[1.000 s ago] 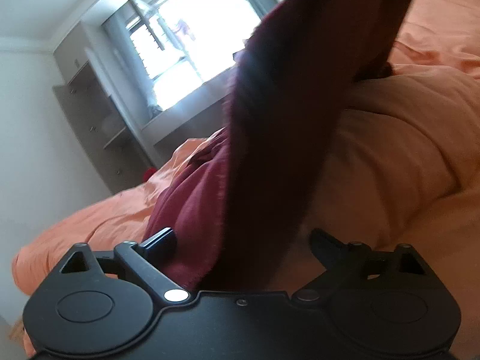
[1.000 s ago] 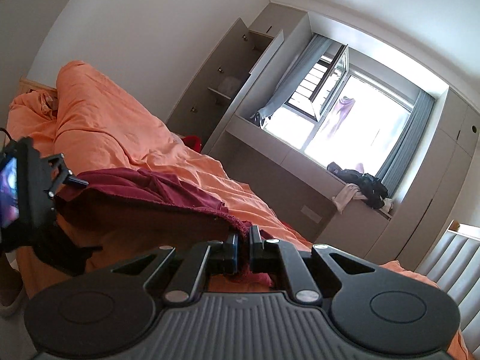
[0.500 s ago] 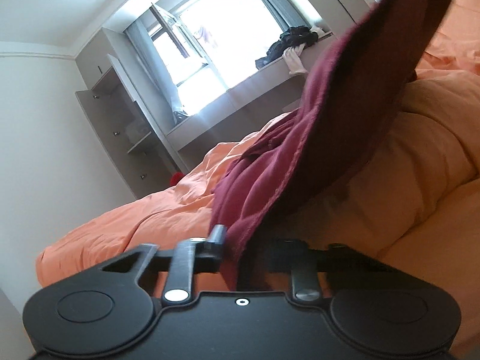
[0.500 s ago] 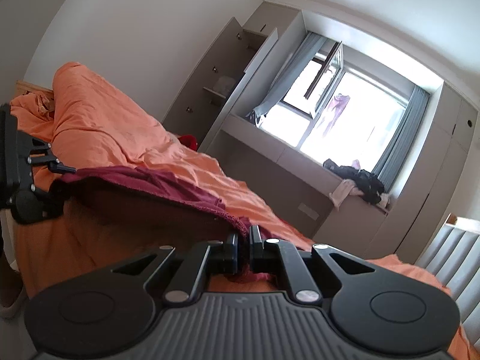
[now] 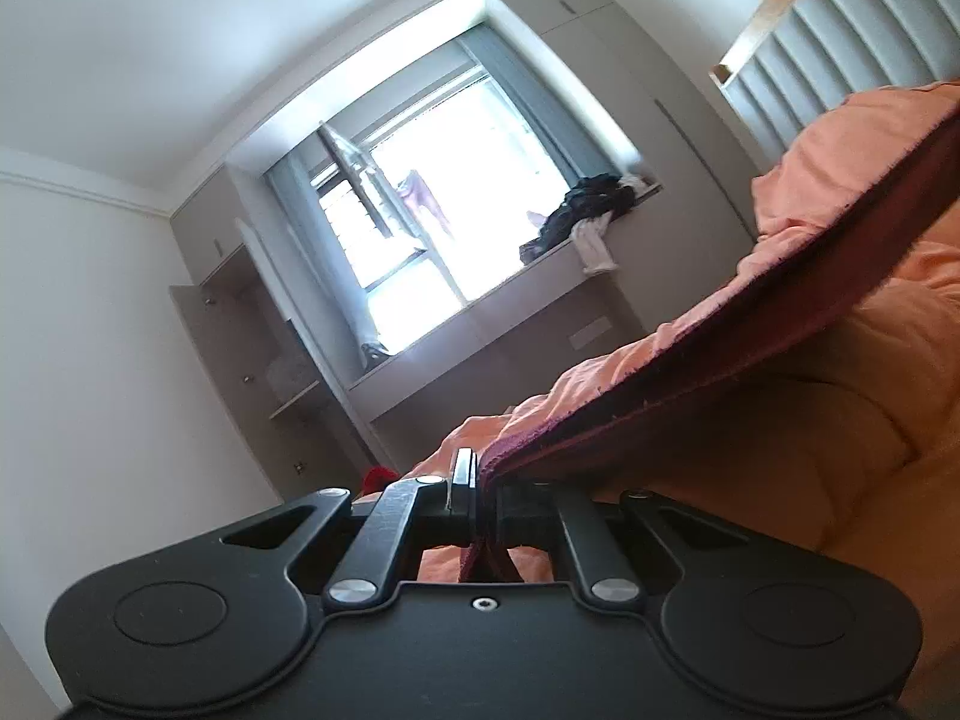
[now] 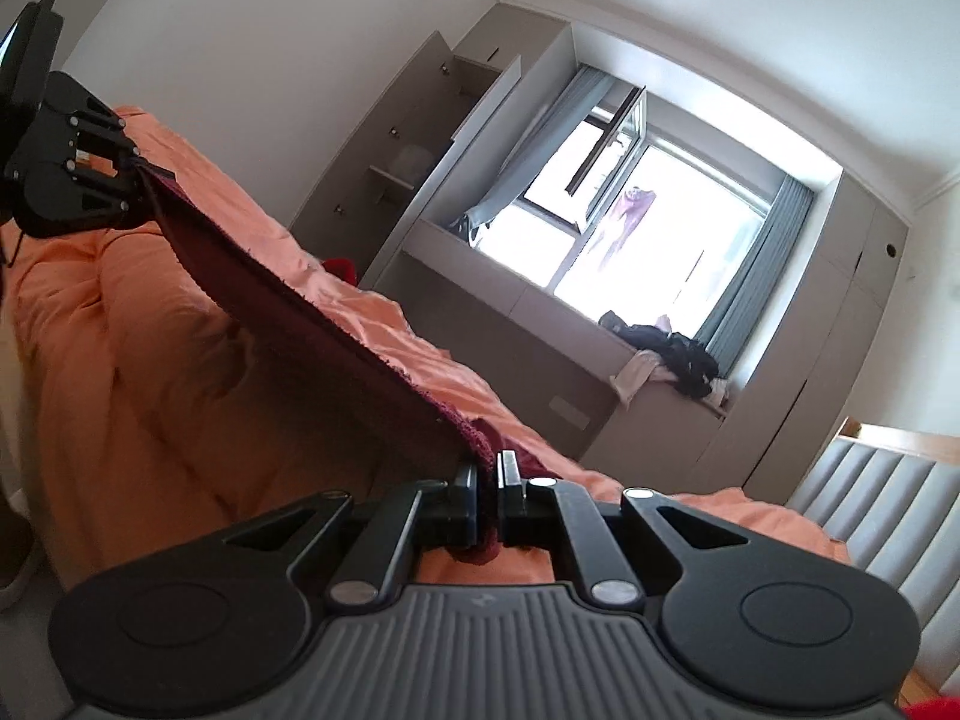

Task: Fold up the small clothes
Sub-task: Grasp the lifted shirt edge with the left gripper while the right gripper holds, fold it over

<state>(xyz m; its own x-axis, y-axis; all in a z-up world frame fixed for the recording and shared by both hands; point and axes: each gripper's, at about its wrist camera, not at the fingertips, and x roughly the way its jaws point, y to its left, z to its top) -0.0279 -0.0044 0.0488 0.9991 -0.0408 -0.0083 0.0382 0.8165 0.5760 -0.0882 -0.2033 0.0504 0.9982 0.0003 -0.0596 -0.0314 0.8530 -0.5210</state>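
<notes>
Left claw (image 5: 480, 501) pinched one corner of the dark red fringed cloth (image 5: 750, 324), jaws having just closed on it. Right claw (image 6: 487, 501) clamped tight on the opposite corner. Cloth (image 6: 288, 294) stretched taut between both, hanging above the rumpled orange bed quilt (image 6: 150, 372). Only from the right wrist: the left claw (image 6: 141, 180) itself, far along the cloth. Only from the left wrist: a grey padded headboard (image 5: 840, 30) filling the upper right. Farther off in both: dark clothes heaped (image 5: 588, 210) on the window ledge.

Bright window (image 6: 630, 222) with grey curtains (image 6: 744, 276), beige built-in cabinets (image 6: 420, 138), white walls, orange bedding (image 6: 150, 360) filled the room.
</notes>
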